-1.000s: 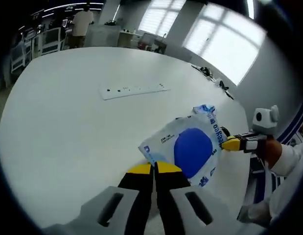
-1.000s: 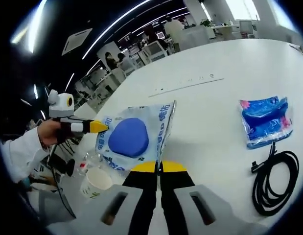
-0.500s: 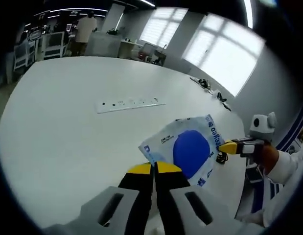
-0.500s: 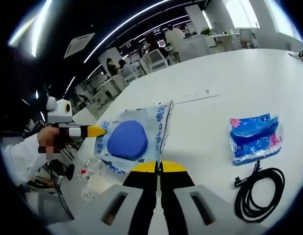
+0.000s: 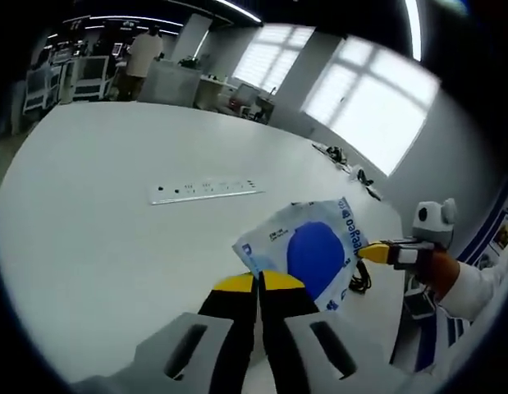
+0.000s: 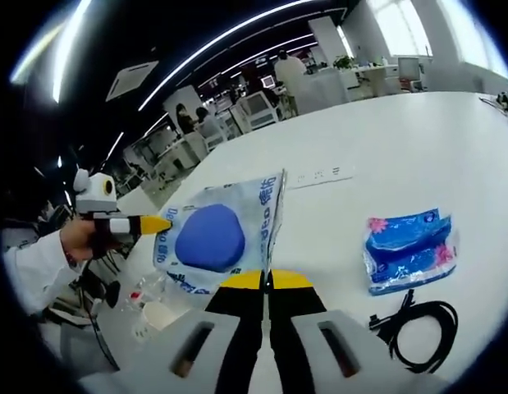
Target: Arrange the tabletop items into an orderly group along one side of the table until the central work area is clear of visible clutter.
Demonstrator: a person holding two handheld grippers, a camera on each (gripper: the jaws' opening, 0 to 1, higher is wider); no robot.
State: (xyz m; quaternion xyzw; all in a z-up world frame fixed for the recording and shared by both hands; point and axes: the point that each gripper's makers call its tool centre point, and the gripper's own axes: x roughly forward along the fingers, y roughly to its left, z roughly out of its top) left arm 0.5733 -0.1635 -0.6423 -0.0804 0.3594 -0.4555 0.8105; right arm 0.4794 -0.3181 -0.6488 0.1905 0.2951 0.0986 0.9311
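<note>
Left gripper view looks along the left gripper (image 5: 258, 281), whose yellow-tipped fingers are pressed together on one corner of a clear plastic bag (image 5: 307, 250) with a blue pad inside. The bag is held up above the white table (image 5: 98, 238), stretched between both grippers: at its far corner the right gripper (image 5: 375, 251) comes in, held by a hand (image 5: 438, 267), its fingers also closed on the bag's edge. Beyond the bag, a white power strip (image 5: 204, 190) lies flat on the table, well apart. A piece of black cable (image 5: 358, 276) shows just beside the bag, mostly hidden behind it.

Right gripper view shows the same bag (image 6: 217, 238) pinched at the near corner, with the table's far side behind it. Near the bag lies a blue packet (image 6: 409, 250), and beside that the coiled black cable. Below the bag a paper cup (image 6: 159, 316) and something clear stand at the table's edge; the clear thing is hard to make out.
</note>
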